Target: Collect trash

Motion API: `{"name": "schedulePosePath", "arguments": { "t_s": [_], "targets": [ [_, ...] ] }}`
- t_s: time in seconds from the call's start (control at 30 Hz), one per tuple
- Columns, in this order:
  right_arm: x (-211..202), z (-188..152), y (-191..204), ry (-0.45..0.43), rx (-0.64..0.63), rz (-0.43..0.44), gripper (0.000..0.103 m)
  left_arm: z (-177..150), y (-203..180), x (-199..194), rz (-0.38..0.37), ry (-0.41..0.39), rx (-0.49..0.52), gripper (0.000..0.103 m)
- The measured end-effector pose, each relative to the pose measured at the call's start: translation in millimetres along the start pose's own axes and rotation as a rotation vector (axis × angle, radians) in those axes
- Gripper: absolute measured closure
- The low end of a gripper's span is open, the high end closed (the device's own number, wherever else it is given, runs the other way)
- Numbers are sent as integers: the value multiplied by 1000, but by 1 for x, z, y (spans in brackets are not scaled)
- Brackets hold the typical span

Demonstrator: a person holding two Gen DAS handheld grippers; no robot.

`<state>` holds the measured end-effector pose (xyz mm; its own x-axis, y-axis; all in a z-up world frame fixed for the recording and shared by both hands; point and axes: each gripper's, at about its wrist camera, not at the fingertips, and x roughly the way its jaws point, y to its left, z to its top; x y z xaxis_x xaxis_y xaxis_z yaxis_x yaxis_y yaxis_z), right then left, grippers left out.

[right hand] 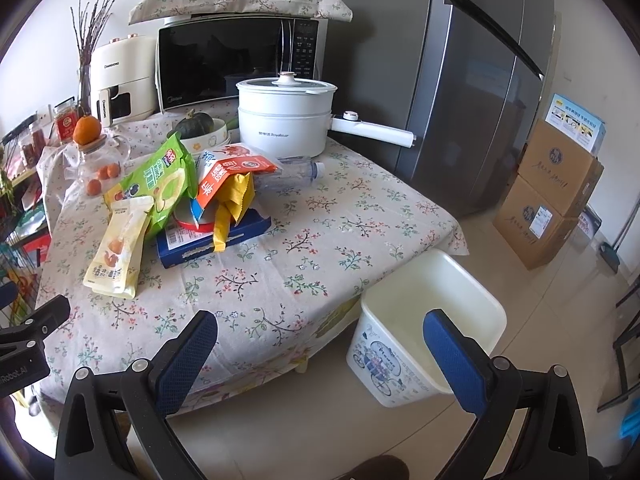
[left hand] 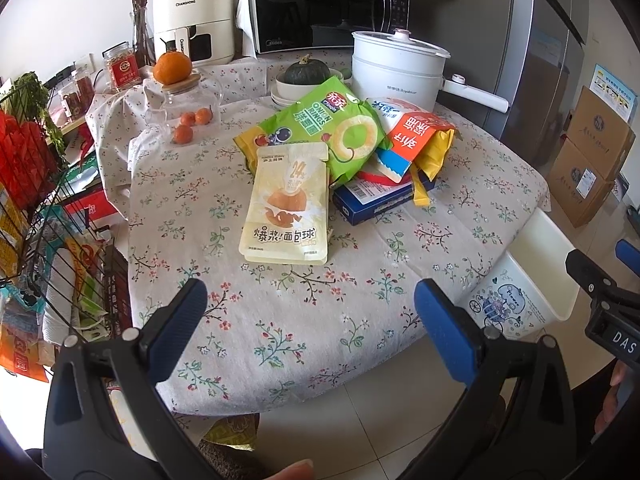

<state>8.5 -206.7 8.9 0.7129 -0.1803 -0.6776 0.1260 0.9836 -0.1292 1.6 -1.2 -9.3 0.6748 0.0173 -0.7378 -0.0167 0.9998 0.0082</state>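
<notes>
A heap of wrappers lies mid-table: a cream snack pouch [left hand: 286, 204] [right hand: 118, 246] in front, a green onion-ring bag [left hand: 324, 128] [right hand: 166, 184], an orange-and-white bag [left hand: 416, 136] [right hand: 232, 180] and a blue flat box [left hand: 376, 198] [right hand: 212, 242] underneath. A clear plastic bottle [right hand: 294, 174] lies behind them. A white bin [right hand: 432, 328] [left hand: 532, 276] stands on the floor at the table's right corner. My left gripper [left hand: 310, 300] hovers open over the table's near edge. My right gripper [right hand: 320, 334] hangs open between the table corner and the bin. Neither holds anything.
A white electric pot [right hand: 286, 114], a microwave [right hand: 236, 62], a squash in a bowl [right hand: 198, 126] and a glass jar with oranges [left hand: 184, 100] stand at the back of the floral tablecloth [right hand: 320, 232]. A wire rack [left hand: 36, 200] stands left; a fridge [right hand: 460, 80] and cardboard boxes [right hand: 548, 196] stand right.
</notes>
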Motion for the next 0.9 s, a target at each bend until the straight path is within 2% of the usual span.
{"name": "schedulePosePath", "arguments": {
  "t_s": [0.9],
  "targets": [
    [1, -3, 3, 10, -1, 3, 0, 0, 0, 0, 1, 1, 0, 0]
  ]
}}
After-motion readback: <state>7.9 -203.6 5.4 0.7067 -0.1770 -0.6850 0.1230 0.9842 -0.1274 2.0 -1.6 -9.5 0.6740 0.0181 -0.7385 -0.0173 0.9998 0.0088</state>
